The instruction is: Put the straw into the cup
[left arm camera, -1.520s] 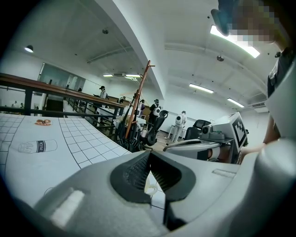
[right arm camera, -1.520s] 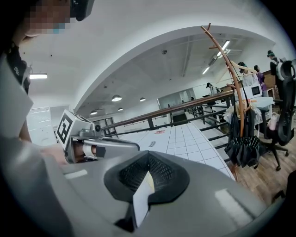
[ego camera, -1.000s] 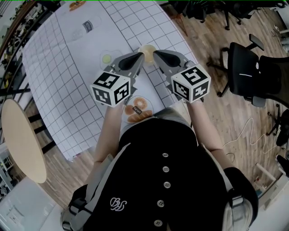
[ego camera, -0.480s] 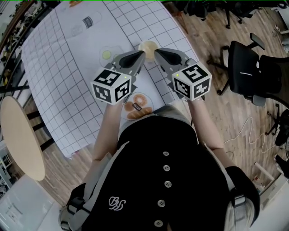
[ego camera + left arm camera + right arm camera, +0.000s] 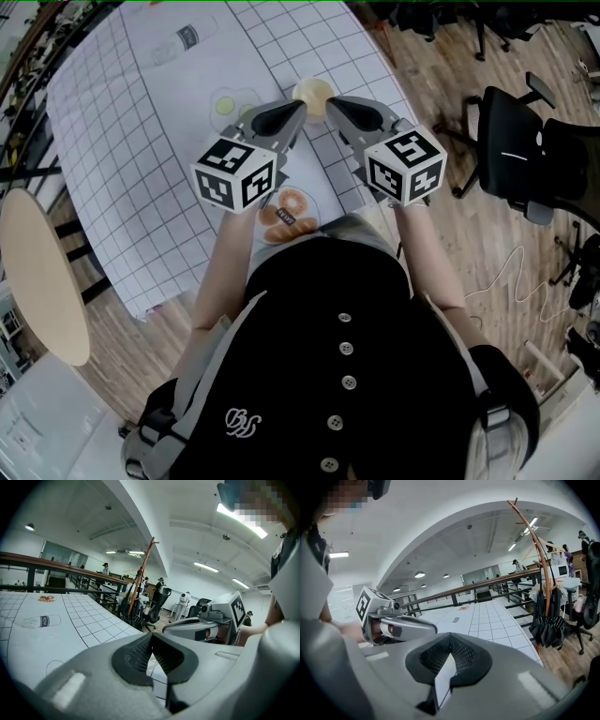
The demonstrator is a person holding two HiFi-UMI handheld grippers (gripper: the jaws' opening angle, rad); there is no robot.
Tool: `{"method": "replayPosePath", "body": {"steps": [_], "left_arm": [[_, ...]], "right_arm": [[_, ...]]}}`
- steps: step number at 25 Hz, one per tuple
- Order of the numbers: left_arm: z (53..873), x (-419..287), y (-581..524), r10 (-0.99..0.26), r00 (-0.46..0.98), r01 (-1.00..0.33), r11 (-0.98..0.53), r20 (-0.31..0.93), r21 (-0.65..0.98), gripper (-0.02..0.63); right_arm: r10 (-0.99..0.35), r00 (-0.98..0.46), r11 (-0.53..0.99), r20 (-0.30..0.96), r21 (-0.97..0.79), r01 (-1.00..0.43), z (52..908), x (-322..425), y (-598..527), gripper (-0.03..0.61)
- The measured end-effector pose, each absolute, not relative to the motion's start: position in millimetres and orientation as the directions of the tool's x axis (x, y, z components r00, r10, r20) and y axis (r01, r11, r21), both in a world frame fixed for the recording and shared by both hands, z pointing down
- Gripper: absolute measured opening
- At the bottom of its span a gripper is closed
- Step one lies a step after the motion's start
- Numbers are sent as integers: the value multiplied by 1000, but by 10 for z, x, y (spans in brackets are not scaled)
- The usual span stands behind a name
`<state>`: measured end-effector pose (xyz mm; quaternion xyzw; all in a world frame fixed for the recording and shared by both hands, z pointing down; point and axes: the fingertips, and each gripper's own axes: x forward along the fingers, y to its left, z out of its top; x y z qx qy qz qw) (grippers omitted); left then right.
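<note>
A person in a black buttoned top is standing over a table covered with a white gridded mat (image 5: 122,141), holding a gripper in each hand. At far left, a round wooden table (image 5: 42,281) is standing on the plank floor. The left gripper (image 5: 300,110) is hovering above the mat with its jaws clenched; its black ribbed pads (image 5: 136,653) are meeting at the tip with nothing between them. Just below its marker cube, a pastry (image 5: 286,214) is lying near the mat's edge, though whether it is real or printed cannot be told. The cup (image 5: 312,91), pale yellow inside, is sitting on the mat just beyond the two gripper tips and between them. No straw can be made out in any view. The right gripper (image 5: 330,100) is pointing towards the left one, tips close together, its jaws likewise pressed together and empty. At far right, a black office chair (image 5: 520,150) is standing on the floor.
</note>
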<state>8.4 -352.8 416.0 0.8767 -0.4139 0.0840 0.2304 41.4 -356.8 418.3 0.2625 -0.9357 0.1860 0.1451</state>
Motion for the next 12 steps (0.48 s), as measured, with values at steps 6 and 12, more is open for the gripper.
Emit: {"method": "replayPosePath", "body": {"steps": [6, 12], "left_arm": [[4145, 62, -3522, -694, 636, -770, -542, 337, 336, -2], [4105, 110, -3512, -693, 643, -765, -554, 326, 330, -2]], "right_arm": [[-435, -823, 792, 366, -279, -543, 4175, 435, -3543, 0], [-431, -826, 795, 364, -278, -538, 4189, 452, -3499, 0]]}}
